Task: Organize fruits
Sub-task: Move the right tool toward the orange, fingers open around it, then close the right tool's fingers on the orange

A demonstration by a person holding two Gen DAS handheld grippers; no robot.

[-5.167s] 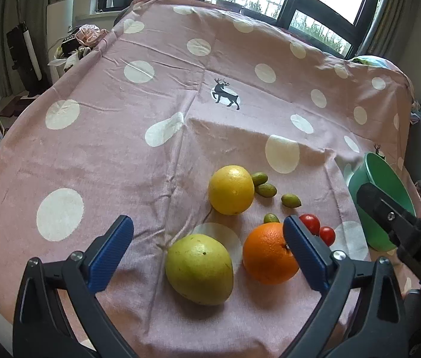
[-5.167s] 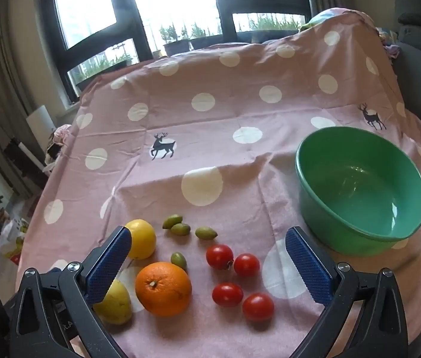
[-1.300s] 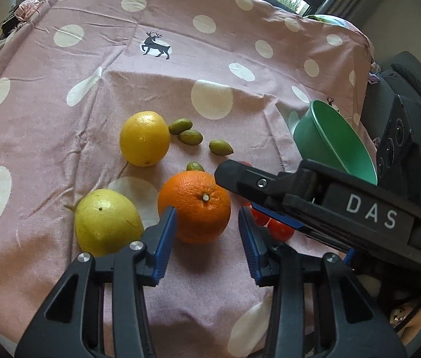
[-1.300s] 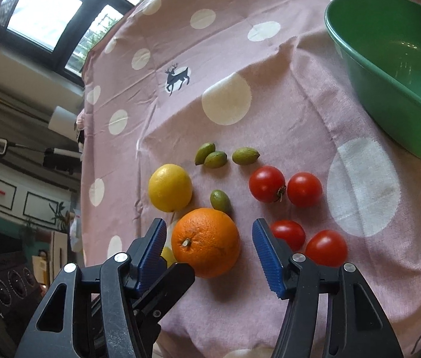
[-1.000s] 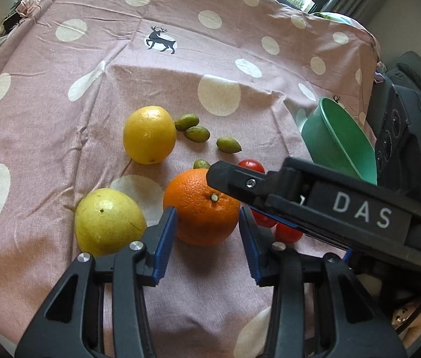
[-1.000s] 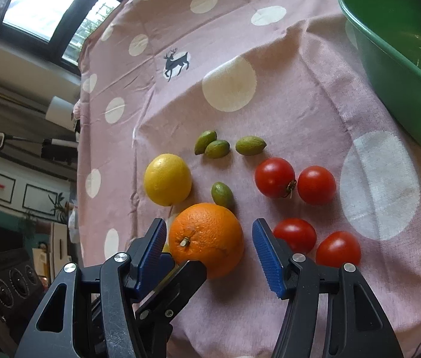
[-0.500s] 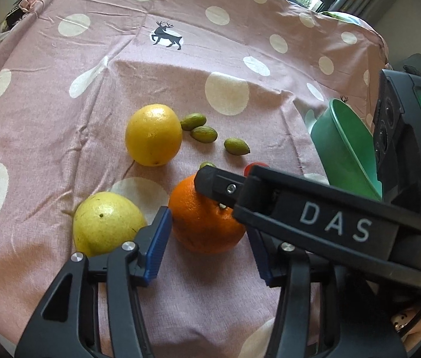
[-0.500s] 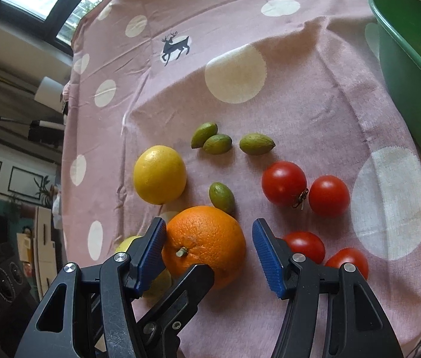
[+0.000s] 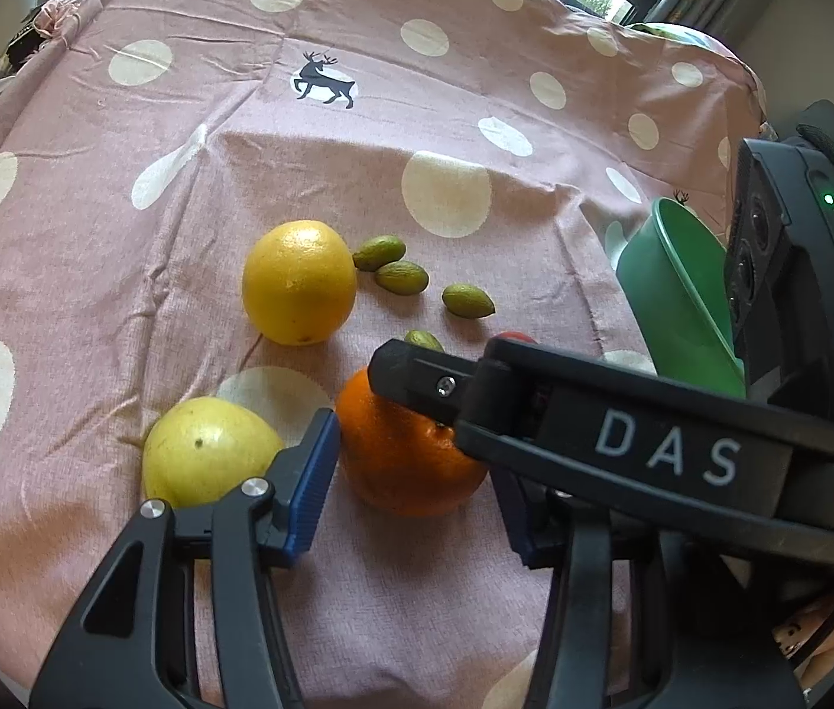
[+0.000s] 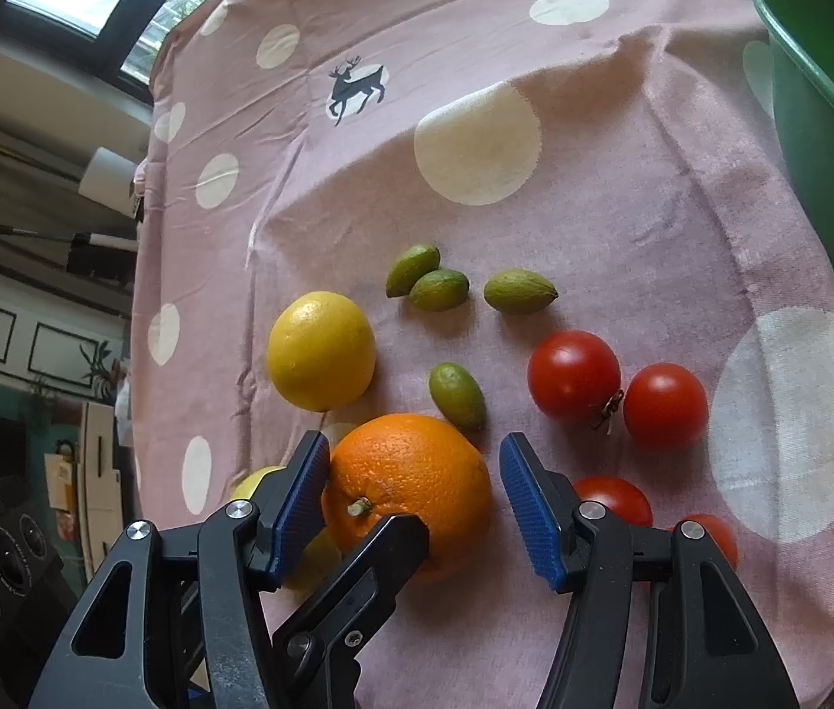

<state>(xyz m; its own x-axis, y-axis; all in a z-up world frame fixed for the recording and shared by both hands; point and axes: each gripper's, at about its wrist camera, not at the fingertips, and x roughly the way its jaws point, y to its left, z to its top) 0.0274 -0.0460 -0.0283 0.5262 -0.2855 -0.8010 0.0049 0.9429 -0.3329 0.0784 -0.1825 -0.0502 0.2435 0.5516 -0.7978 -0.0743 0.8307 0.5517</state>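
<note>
Since the earliest frames both grippers have dropped from a high view over the cloth to close around the orange (image 10: 408, 493), and the left jaws have just been opening a little and easing back, with the orange in front of them. Right gripper (image 10: 414, 508): jaws part open, straddling the orange, left pad touching or nearly touching its skin, right pad with a visible gap, so not yet clamped. Left gripper (image 9: 411, 499): jaws narrow-to-medium, one blue pad just beside the orange's side, the other pad mostly hidden behind the right gripper's black arm, so I cannot tell if it presses; reads as not gripping. Step in hand, as I judge it: picking the orange, first fruit, nothing in the green bowl (image 10: 830, 88) yet as far as visible. Next move calls for one gripper to close squarely on the orange's widest part, lift, and carry it right to the bowl; the other should back off, since the two tools cross over the same fruit. Around: lemon (image 10: 322, 351) just behind-left, pale yellow-green fruit (image 9: 210, 452) touching or almost touching the left pad's outer side, four small green olive-like fruits (image 10: 457, 396), one just beside the orange, red tomatoes (image 10: 573, 375) to the right, two partly under the right finger. Risk: round fruit may roll or slip, nudging its neighbours.
</note>
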